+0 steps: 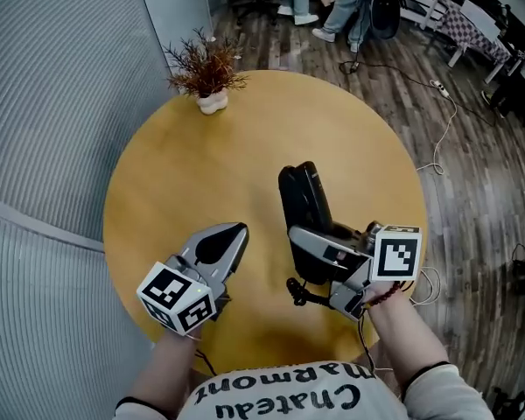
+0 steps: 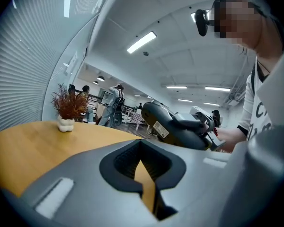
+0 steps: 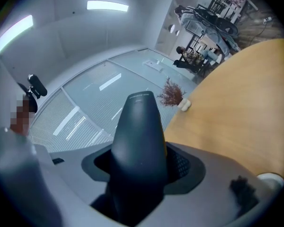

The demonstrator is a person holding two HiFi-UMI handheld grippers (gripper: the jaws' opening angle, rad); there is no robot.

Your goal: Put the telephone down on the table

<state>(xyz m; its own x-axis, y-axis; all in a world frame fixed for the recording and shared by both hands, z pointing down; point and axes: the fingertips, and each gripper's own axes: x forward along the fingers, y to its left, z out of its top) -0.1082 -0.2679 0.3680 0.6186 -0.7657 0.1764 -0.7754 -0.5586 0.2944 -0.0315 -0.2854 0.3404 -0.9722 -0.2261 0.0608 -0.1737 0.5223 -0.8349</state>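
Note:
A black telephone handset (image 1: pixel 303 201) is held tilted over the right half of the round yellow table (image 1: pixel 175 182). My right gripper (image 1: pixel 322 250) is shut on its near end. In the right gripper view the telephone (image 3: pixel 139 141) rises from between the jaws of the right gripper (image 3: pixel 142 171), its far tip free. From the left gripper view the telephone (image 2: pixel 164 122) seems lifted off the table top (image 2: pixel 28 145). My left gripper (image 1: pixel 220 245) hovers at the table's front left, shut on nothing. Its jaws (image 2: pixel 144 174) show only a thin slit.
A small white pot with a dry reddish plant (image 1: pixel 208 73) stands at the table's far edge. A ribbed grey wall (image 1: pixel 44 103) runs close along the left. On the right lies wooden floor with a white cable (image 1: pixel 437 156); people and chairs are far behind.

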